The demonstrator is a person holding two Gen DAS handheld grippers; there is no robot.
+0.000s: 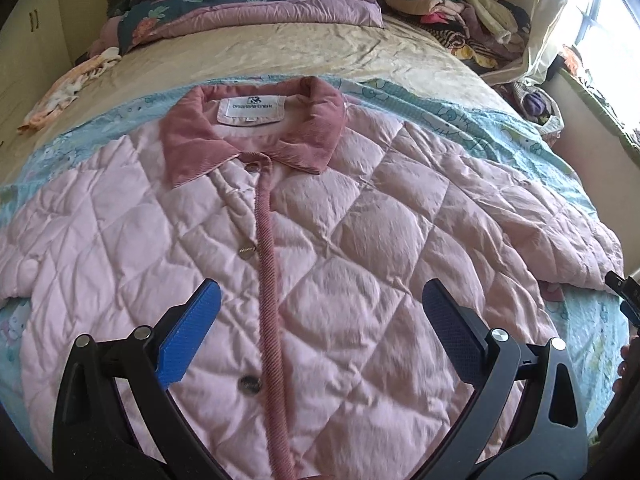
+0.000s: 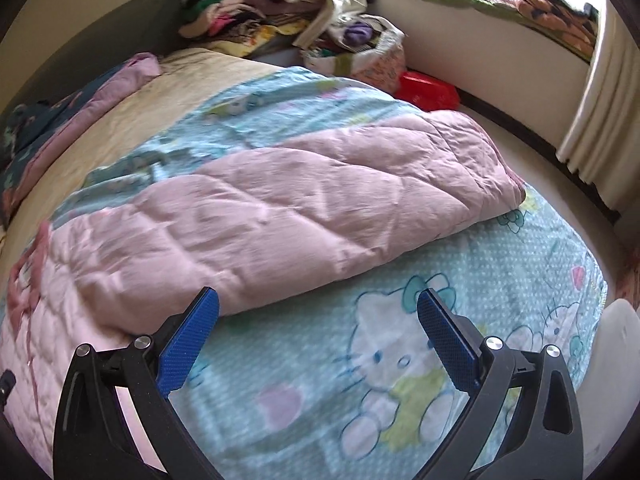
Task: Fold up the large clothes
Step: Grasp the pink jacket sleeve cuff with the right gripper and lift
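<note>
A pale pink quilted jacket (image 1: 328,220) lies flat and buttoned on the bed, its darker pink corduroy collar (image 1: 256,128) toward the far side. My left gripper (image 1: 320,292) hovers open over the jacket's lower front, with nothing between its blue pads. In the right wrist view the jacket's right sleeve (image 2: 304,200) stretches out over the light blue cartoon sheet (image 2: 500,280). My right gripper (image 2: 318,300) is open just in front of the sleeve's near edge, holding nothing. The tip of the right gripper (image 1: 624,292) shows at the far right edge of the left wrist view.
A folded floral and pink quilt (image 1: 240,12) lies at the head of the bed. A heap of clothes (image 1: 460,12) fills the far right corner. A small garment (image 1: 68,88) rests at the left. Bags (image 2: 360,52) and a red item (image 2: 428,88) sit between the bed and the window wall.
</note>
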